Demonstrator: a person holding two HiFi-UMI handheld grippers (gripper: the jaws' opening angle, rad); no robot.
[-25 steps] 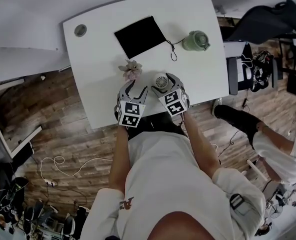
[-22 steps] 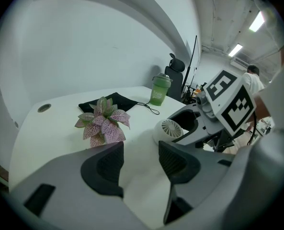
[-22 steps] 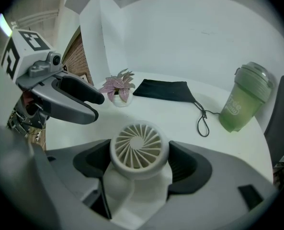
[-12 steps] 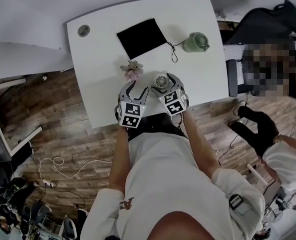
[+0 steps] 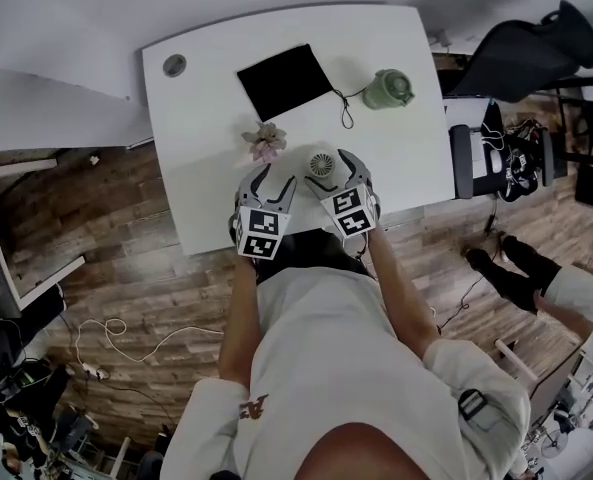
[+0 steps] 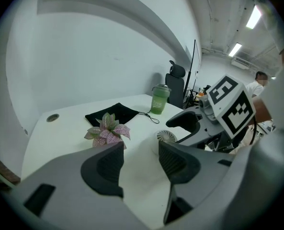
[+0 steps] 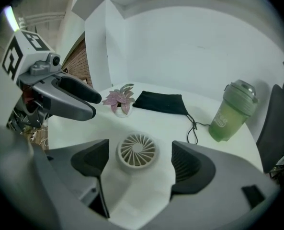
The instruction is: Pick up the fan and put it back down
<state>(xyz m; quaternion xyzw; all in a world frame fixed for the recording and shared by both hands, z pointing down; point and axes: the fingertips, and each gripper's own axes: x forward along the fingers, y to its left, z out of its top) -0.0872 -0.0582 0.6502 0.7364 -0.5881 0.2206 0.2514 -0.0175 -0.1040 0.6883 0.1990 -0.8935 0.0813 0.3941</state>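
Small white round plastic fan lies flat, grille up, at the near edge of the white desk; we'd judge it's set back down. Our right tool straddles it: jaws have just been opening, pads clear on both sides, so released. Left tool hangs left of it, spread and empty, parked clear near the pink-leaved potted plant.

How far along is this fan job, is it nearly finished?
Done: the fan rests on the white table, apparently set back down. In hand: the right gripper has just been opening its jaws, which flank the fan without touching it; the left gripper is open and empty. Left: probably only pulling the right gripper away.
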